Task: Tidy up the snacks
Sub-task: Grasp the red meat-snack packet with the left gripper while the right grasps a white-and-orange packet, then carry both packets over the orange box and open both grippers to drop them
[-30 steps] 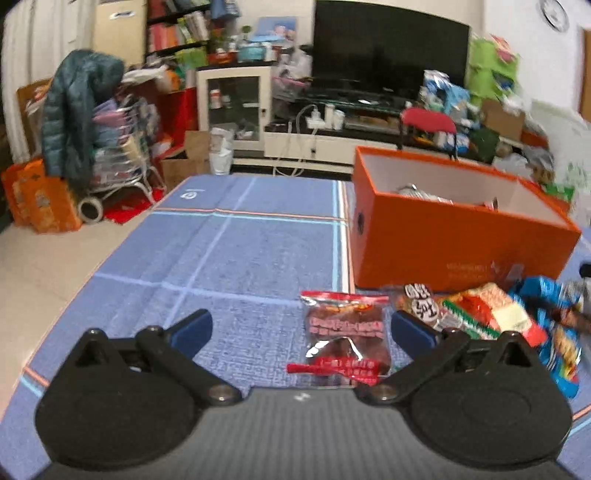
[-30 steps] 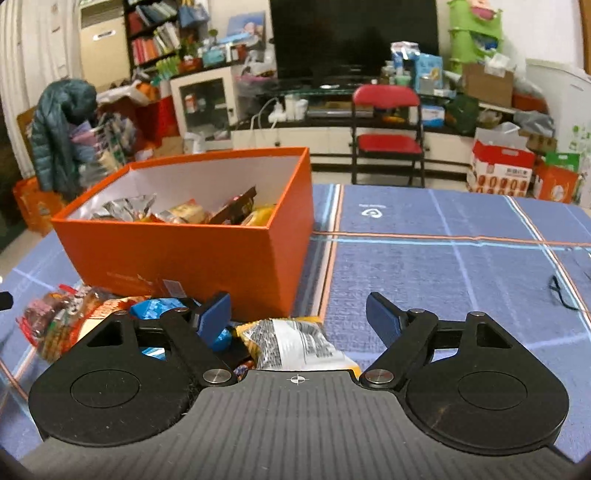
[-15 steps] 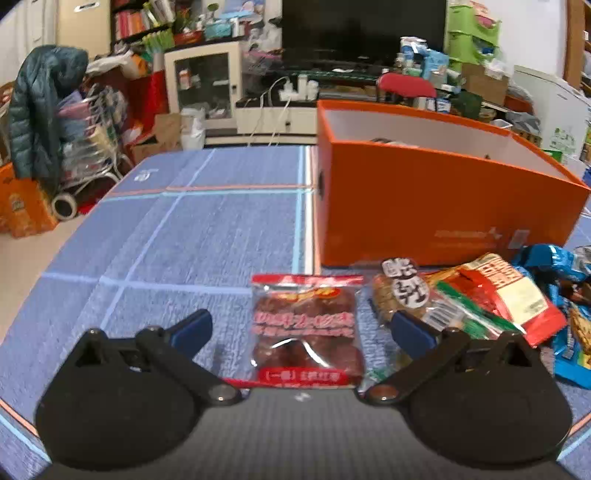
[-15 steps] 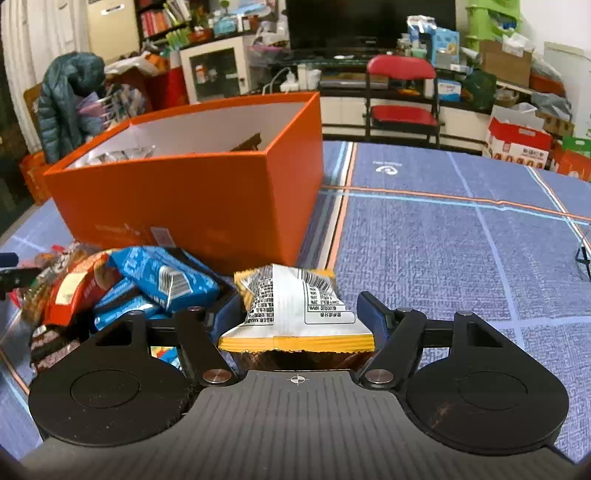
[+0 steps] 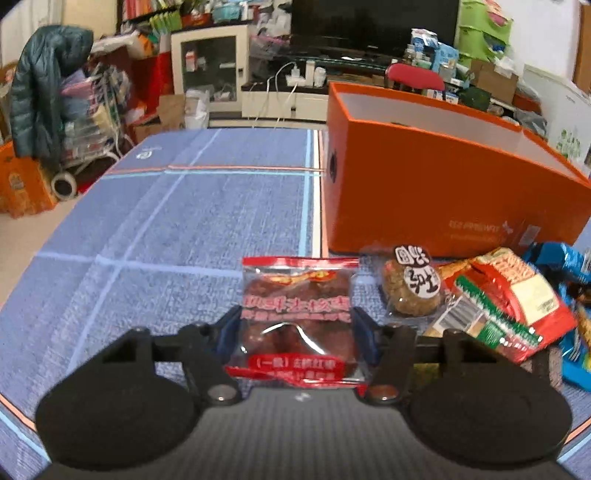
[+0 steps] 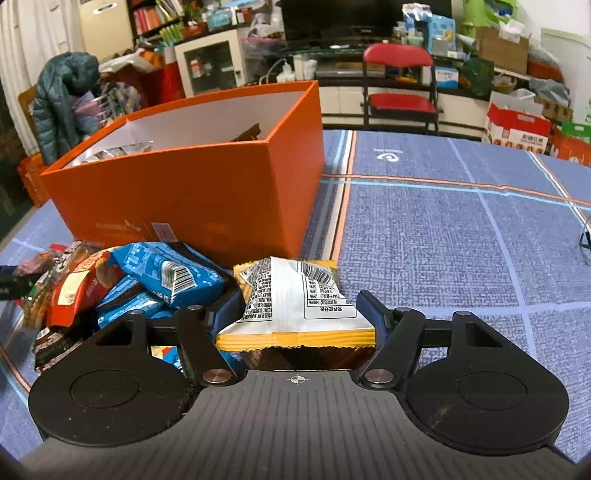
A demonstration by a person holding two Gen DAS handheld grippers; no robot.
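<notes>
We are in a cluttered home living room: a dark television (image 5: 373,26) on a low stand, a glass-door cabinet (image 5: 210,66), crowded bookshelves (image 6: 147,16), a red folding chair (image 6: 400,79), a hung-up puffer jacket (image 5: 44,85) and stacked cardboard boxes (image 6: 515,127).

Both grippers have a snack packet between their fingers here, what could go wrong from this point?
The left gripper is closing on the soft red date packet by its edges; it may buckle and slip. The right gripper, also closing, straddles the yellow-edged packet beside the blue packets, which could snag. Either lift could clip the orange box wall.
</notes>
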